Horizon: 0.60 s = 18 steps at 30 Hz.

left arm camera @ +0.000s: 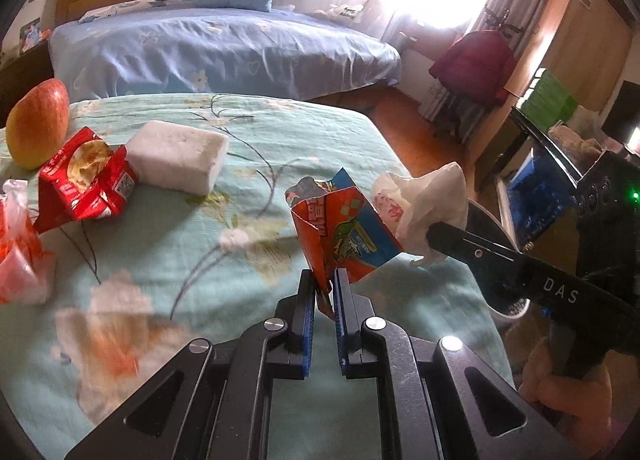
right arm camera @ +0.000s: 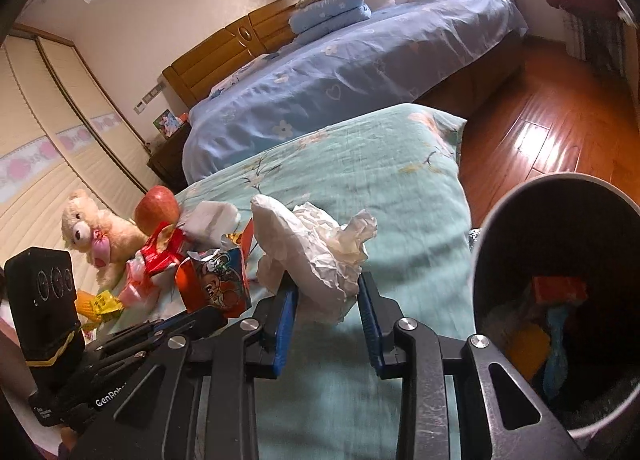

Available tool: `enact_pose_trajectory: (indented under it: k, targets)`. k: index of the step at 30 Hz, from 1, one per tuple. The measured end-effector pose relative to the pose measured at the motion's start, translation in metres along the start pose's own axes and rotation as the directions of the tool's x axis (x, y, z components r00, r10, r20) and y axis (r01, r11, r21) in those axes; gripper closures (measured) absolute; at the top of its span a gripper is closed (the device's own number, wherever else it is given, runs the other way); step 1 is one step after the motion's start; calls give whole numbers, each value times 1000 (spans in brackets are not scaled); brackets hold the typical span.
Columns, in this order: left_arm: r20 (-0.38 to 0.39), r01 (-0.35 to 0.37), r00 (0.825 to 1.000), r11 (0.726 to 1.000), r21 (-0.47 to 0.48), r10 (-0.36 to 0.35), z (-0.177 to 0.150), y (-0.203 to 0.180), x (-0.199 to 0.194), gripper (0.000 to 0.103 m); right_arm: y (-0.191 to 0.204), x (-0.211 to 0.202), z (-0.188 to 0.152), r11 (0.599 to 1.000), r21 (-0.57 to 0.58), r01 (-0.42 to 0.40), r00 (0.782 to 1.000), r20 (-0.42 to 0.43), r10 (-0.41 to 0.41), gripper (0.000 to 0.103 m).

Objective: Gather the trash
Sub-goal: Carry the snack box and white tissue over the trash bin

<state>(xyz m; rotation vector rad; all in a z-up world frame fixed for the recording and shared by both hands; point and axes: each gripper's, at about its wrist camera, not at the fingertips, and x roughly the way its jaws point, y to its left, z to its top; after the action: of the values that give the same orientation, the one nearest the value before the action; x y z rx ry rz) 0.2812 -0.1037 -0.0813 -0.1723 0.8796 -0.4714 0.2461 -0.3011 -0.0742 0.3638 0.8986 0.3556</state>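
My left gripper (left arm camera: 325, 280) is shut on an orange and blue snack wrapper (left arm camera: 344, 228), held above the teal flowered cloth (left arm camera: 240, 140). To its right the right gripper (left arm camera: 434, 238) grips a crumpled white tissue wad (left arm camera: 424, 200). From the right wrist, my right gripper (right arm camera: 327, 288) is shut on that white tissue wad (right arm camera: 312, 248), and the wrapper (right arm camera: 218, 284) hangs at the left in the left gripper (right arm camera: 208, 318). A grey trash bin (right arm camera: 492, 228) with trash inside stands at the right, beside the cloth's edge.
On the cloth lie an apple (left arm camera: 38, 124), a red snack bag (left arm camera: 86, 180), a white block (left arm camera: 178, 156) and a red-white plastic bag (left arm camera: 16, 244). A plush bear (right arm camera: 92, 232) sits far left. Behind are a blue bed (left arm camera: 224, 52) and wooden floor (right arm camera: 540, 132).
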Motion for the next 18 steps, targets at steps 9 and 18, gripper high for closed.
enact_pose_trajectory:
  k: [9, 18]
  targets:
    - [5, 27, 1000, 998, 49, -27, -22, -25, -21, 95, -2, -32, -24, 1000, 6, 24, 999, 34, -25, 72]
    - [-26, 61, 998, 993, 104, -59, -33, -59, -20, 95, -26, -62, -43, 996, 57, 71, 995, 66, -75, 72]
